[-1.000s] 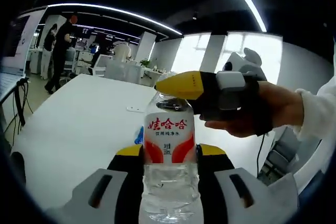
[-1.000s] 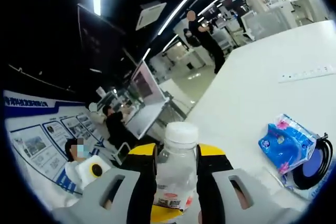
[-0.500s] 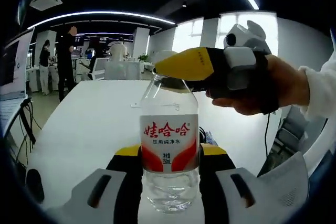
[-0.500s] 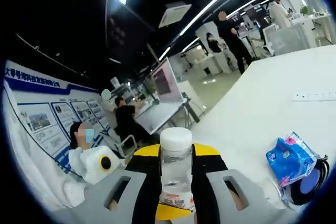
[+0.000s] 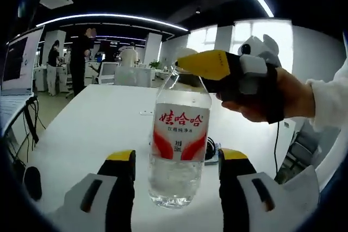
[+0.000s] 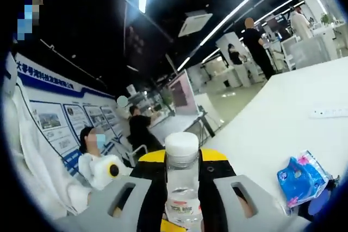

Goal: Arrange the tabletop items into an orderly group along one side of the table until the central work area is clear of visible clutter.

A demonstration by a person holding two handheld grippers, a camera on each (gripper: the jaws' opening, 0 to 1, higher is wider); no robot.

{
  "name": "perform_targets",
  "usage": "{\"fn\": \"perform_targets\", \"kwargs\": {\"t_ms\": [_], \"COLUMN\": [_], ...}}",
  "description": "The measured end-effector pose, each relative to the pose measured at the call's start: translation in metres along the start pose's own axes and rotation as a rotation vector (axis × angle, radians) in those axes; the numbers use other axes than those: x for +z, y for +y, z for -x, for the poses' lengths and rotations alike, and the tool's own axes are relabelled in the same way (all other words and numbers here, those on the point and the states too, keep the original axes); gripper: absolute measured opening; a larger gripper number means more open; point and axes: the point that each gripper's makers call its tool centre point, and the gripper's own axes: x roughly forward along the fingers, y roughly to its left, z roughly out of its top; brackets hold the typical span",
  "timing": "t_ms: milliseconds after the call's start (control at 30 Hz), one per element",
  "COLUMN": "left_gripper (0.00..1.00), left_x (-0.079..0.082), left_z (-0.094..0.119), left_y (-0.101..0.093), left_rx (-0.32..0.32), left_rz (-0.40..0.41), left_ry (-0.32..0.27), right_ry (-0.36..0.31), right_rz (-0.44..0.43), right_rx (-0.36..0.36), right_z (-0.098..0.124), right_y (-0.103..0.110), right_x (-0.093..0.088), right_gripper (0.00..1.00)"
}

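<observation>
1. The right gripper clamped the neck of the water bottle just under its white cap, carrying it upright and apparently clear of the white table.
2. The left gripper stood with jaws spread, either side of the bottle's base without touching, likely freeing it.
3. A blue tissue pack lay toward the table's near edge.
</observation>
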Motion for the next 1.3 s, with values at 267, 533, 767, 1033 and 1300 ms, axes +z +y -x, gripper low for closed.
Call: {"fn": "perform_targets", "kwargs": {"t_ms": [267, 533, 767, 1033, 1300], "left_gripper": [0.99, 0.99, 0.9, 0.82, 0.8], "left_x": [-0.025, -0.041, -0.043, -0.052, -0.057], "left_z": [0.018, 0.016, 0.016, 0.016, 0.017], "left_y": [-0.008, -0.035, -0.031, -0.02, -0.007], "left_rx": [-0.019, -0.078, -0.034, -0.003, 0.055], "left_rz": [0.005, -0.224, -0.303, -0.268, -0.269], "left_ry": [-0.012, 0.014, 0.032, 0.083, 0.115], "right_ry": [0.03, 0.035, 0.02, 0.048, 0.043], "right_rz": [0.17, 0.183, 0.203, 0.251, 0.311], "right_rx": [0.075, 0.145, 0.147, 0.134, 0.096], "right_z": [-0.005, -0.018, -0.031, -0.048, -0.056], "right_y": [-0.005, -0.011, -0.032, -0.074, -0.114], "right_x": [0.015, 0.022, 0.033, 0.037, 0.045], "right_gripper": [0.18, 0.18, 0.18, 0.18, 0.18]}}
